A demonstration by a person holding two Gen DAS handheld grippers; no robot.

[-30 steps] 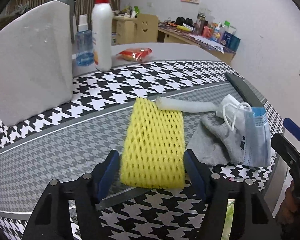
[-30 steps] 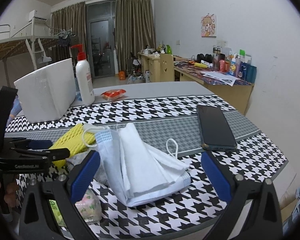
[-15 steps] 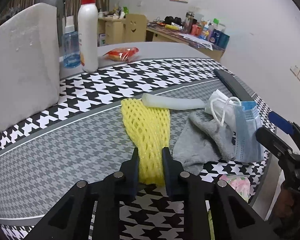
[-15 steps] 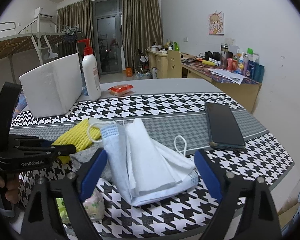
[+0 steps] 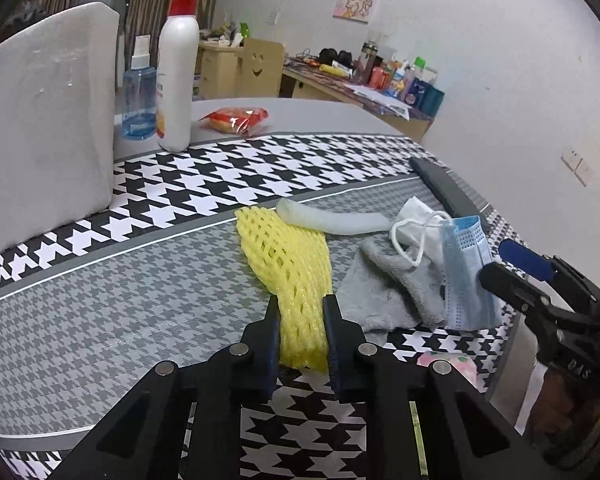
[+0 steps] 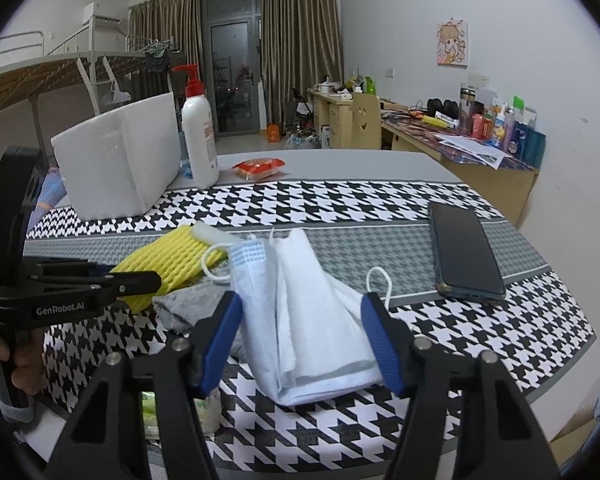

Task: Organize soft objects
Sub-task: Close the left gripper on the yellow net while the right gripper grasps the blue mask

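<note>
Squeezing: left hand-held gripper (image 5: 302,326) has clamped the yellow foam net (image 5: 290,276), narrowing it.
Closing: right hand-held gripper (image 6: 302,342) jaws, apart, have just been narrowing around the face masks (image 6: 300,312).
Meaning: both soft items look ready to lift off the tabletop (image 5: 100,300).

yellow foam net (image 5: 290,276) near end squeezed narrow | grey cloth (image 5: 388,292) crumpled beside | masks (image 6: 304,320) stacked, overlapping cloth

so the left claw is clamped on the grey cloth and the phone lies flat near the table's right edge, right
Not quite. The left claw is clamped on the yellow foam net, as the left wrist view shows; the grey cloth lies loose beside it. The phone does lie flat near the table's right edge.
</note>
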